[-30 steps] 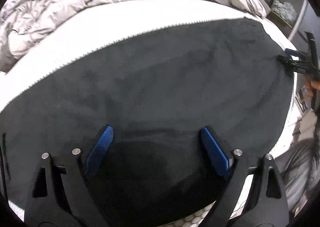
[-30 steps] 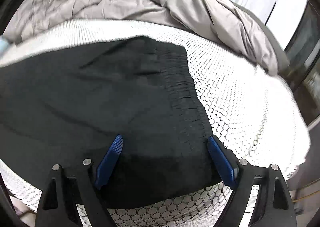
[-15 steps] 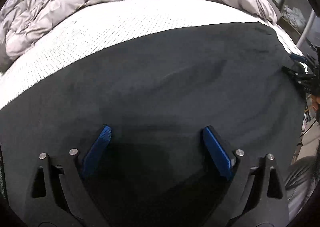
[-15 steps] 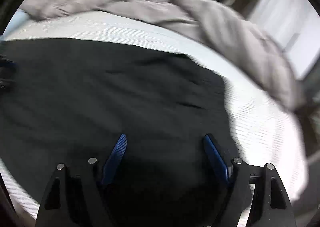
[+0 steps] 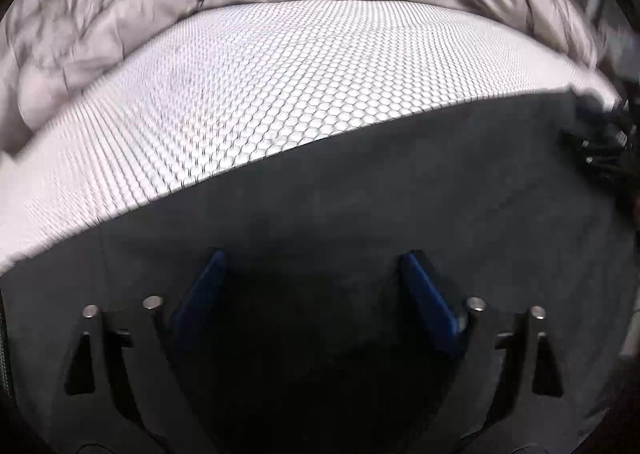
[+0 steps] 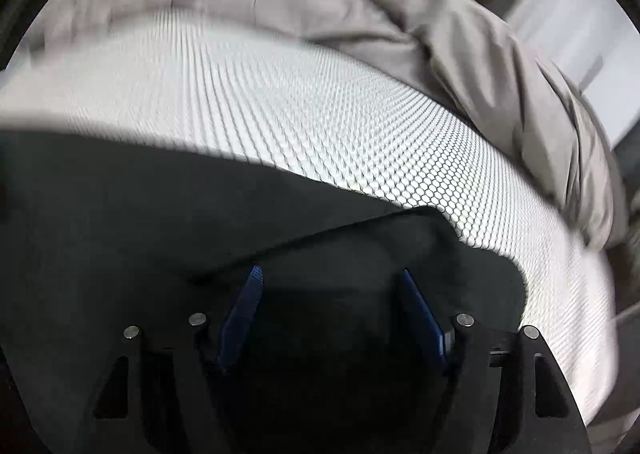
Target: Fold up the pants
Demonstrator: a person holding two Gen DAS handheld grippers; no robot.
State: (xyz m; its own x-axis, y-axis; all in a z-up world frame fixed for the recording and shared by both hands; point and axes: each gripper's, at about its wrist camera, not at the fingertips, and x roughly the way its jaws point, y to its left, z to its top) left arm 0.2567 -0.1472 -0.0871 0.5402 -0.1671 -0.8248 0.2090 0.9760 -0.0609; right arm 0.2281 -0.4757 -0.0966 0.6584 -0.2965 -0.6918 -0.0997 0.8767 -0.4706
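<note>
- While both claws hang over the dark pants (image 5: pixel 360 194), neither pinches anything: the left claw (image 5: pixel 314 286) is spread wide, cloth lying flat beneath and ahead of it.
- Right claw (image 6: pixel 332 302) is likewise spread, with a raised fold of cloth running just ahead of its tips; I judge it is lining up to take that edge for a fold.
- Beyond both claws lies a white honeycomb-patterned mattress (image 5: pixel 300 74), the pants stretched across its near side.
- Farther off, a rumpled grey duvet (image 6: pixel 480 54) is heaped, seemingly pushed back for room.
</note>
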